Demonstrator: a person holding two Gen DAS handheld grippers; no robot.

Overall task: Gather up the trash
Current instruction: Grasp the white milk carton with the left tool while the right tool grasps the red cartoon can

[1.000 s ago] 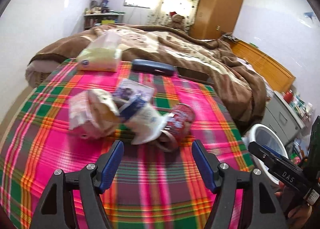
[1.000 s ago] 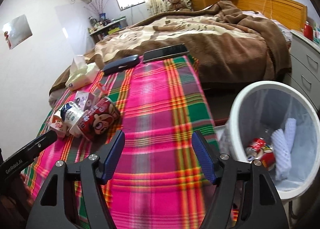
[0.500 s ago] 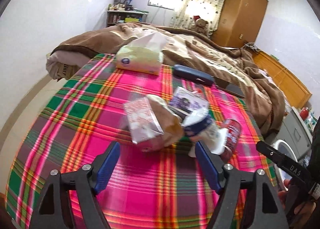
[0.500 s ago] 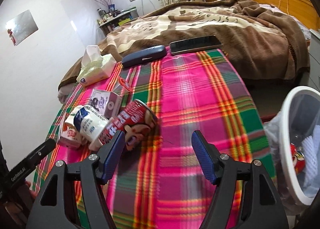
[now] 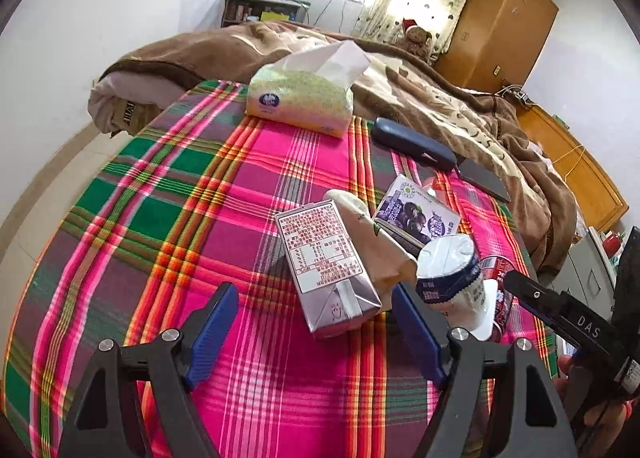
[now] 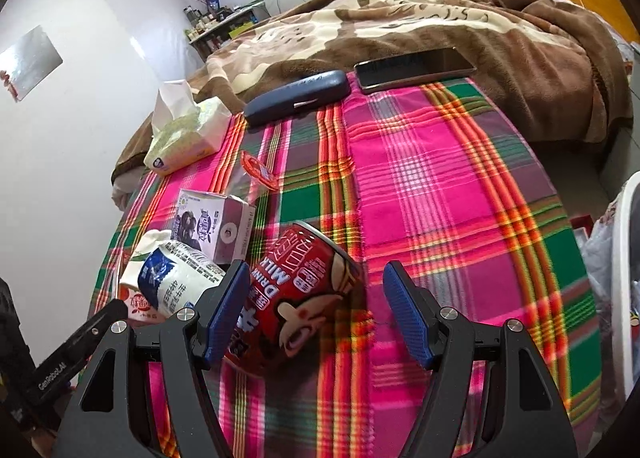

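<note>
Trash sits heaped on the plaid cloth (image 5: 168, 218): both grippers spread, left gripper (image 5: 316, 334) framing the milk carton (image 5: 324, 266), right gripper (image 6: 316, 318) straddling the red can (image 6: 300, 298), neither gripping

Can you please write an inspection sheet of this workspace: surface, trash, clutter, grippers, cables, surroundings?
Surface: plaid cloth, spread flat.
Trash: pink carton, lying down; purple carton; white-blue pouch; red can on its side; red wrapper.
Clutter: tissue pack, glasses case, phone.
Grippers: left gripper open, pink carton's end between the jaws; right gripper open around the red can.
Cables: yellow cord on the headboard.
Surroundings: brown blanket, wardrobe, white bin.
</note>
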